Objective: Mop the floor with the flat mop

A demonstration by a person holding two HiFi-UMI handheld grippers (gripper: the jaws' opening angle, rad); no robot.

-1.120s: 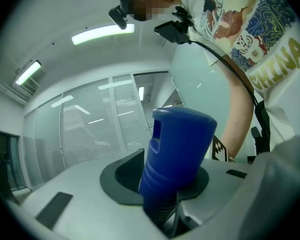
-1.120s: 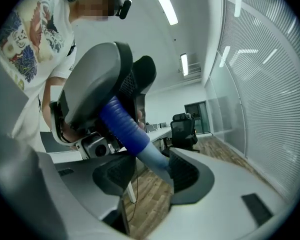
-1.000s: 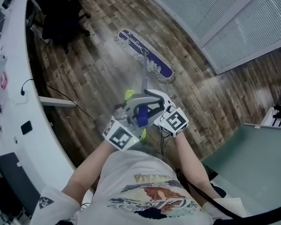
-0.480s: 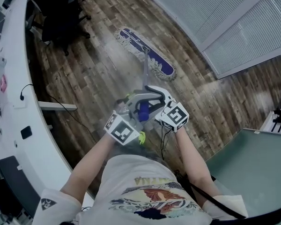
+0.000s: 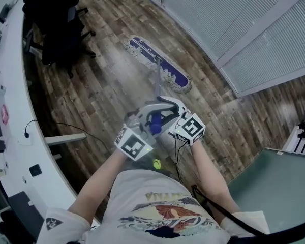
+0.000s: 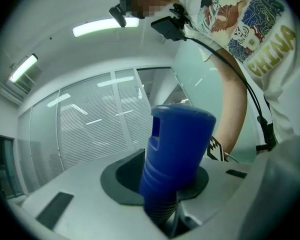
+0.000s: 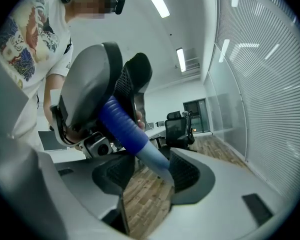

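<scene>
Our left gripper [image 6: 162, 189] pinches the ribbed blue grip [image 6: 177, 149] of the flat mop [image 5: 158, 80]; the right gripper's [image 7: 145, 176] fingers stand spread around the shaft [image 7: 140, 151] just beyond. A light, stiff pole, we judge, best held high at that grip, its soft head [image 5: 168, 70] well past both fingertips

Open wood floor [image 5: 107, 85] running between curved white desk [image 5: 18, 85] at left and glass partition [image 5: 218, 14] at right. Black chair [image 5: 53, 14] crowding far-left corner. Cable [image 5: 71, 125] trailing over floor beside desk. Flat mop [image 5: 157, 64] lying across mid-lane. Green panel [image 5: 279, 177] closing near right.
</scene>
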